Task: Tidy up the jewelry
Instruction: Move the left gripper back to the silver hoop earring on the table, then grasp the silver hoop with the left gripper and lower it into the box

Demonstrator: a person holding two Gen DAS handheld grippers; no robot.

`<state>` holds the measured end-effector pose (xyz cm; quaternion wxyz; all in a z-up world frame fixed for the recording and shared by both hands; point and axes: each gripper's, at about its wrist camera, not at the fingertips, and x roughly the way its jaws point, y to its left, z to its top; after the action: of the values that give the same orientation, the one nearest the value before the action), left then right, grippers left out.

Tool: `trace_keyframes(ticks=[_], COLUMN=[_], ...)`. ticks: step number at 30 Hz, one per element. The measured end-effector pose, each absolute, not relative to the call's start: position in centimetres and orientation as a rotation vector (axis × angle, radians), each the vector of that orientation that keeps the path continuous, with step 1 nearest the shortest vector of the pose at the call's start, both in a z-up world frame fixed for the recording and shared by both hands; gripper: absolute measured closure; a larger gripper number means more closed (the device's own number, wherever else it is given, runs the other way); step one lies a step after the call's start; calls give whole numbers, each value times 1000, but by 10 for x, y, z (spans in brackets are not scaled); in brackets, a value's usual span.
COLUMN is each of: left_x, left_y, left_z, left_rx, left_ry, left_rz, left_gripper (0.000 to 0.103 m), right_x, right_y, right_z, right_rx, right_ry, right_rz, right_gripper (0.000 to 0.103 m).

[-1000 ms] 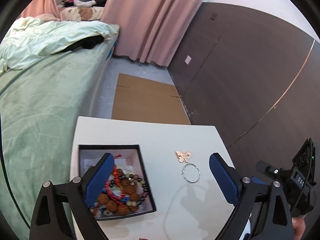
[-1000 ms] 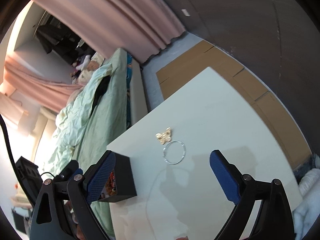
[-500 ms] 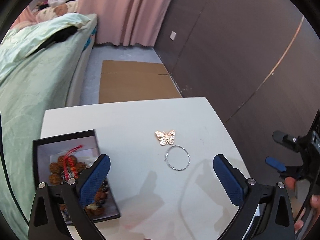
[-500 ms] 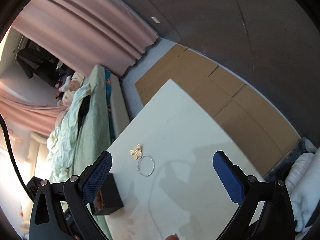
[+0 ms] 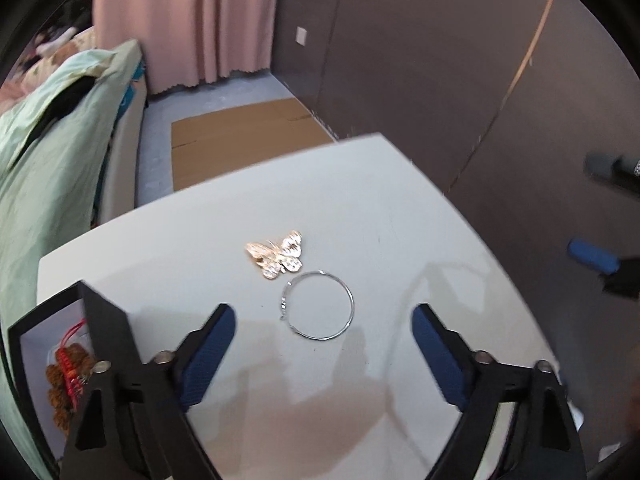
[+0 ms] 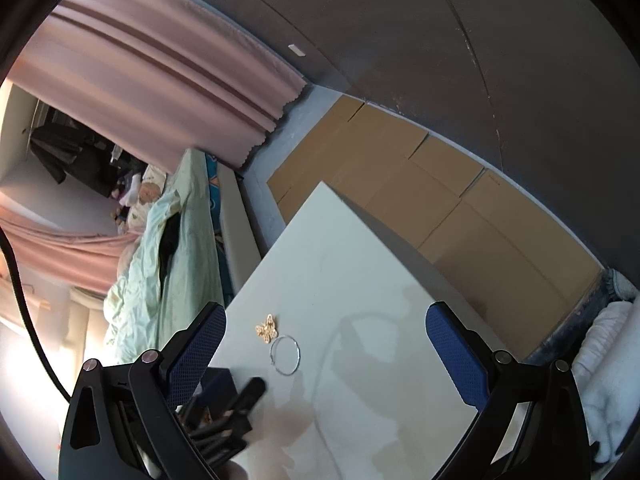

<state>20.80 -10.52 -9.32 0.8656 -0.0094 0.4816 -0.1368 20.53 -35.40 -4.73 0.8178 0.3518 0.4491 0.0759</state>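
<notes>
A thin silver hoop (image 5: 319,305) lies flat on the white table (image 5: 400,216), and a gold butterfly brooch (image 5: 276,259) sits just beside it at about eleven o'clock from the ring; the two look a hair apart, though whether they touch is hard to tell. In the right wrist view the same pair shows smaller: hoop (image 6: 285,355) with the butterfly (image 6: 267,328) again up at eleven o'clock.

The left gripper (image 5: 323,319) hangs over the table with its blue pads (image 5: 208,352) spread wide, one at nine o'clock of the hoop and the other at three o'clock. The jaws have just been narrowing, yet they stand well apart, and the hoop lies roughly between the tips, untouched by either pad. Nothing is held.

The right gripper (image 6: 325,329) also has its pads far apart and holds nothing; the hoop and brooch lie on the table between its tips, nearer the left pad (image 6: 196,356), and touch neither.

At eight o'clock from the hoop, at the table's edge, stands an open black jewelry box (image 5: 106,320) holding brown beads with red cord (image 5: 66,376).

Beyond the table, flattened cardboard (image 5: 240,140) covers the floor at twelve o'clock, with a pink curtain (image 5: 188,20) behind it, a green-covered bed (image 5: 52,152) at ten o'clock and a dark panelled wall (image 5: 440,60) at two o'clock.
</notes>
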Motion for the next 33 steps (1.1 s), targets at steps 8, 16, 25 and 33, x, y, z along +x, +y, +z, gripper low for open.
trace_keyframes(ticks=[8,16,25,33], left_x=[218,228,224,223], left_y=[-115,-120,-114,-86], left_z=[-114,-124,-120,-94], left_rx=[69,143,117,33], left_ry=[1041,1050,1049,998], left_rz=[-275,-273,-312,-274], left_gripper=[34,37,53,53], right_x=[208,210,213,223], right_y=[-364,-361,-352,-325], right_z=[-46,-48,-51,-54], right_rx=[769,724,649,568], right_ry=[931,963,1001,1027], right_rz=[181,166,160,202], right_gripper=[1,1,1,2])
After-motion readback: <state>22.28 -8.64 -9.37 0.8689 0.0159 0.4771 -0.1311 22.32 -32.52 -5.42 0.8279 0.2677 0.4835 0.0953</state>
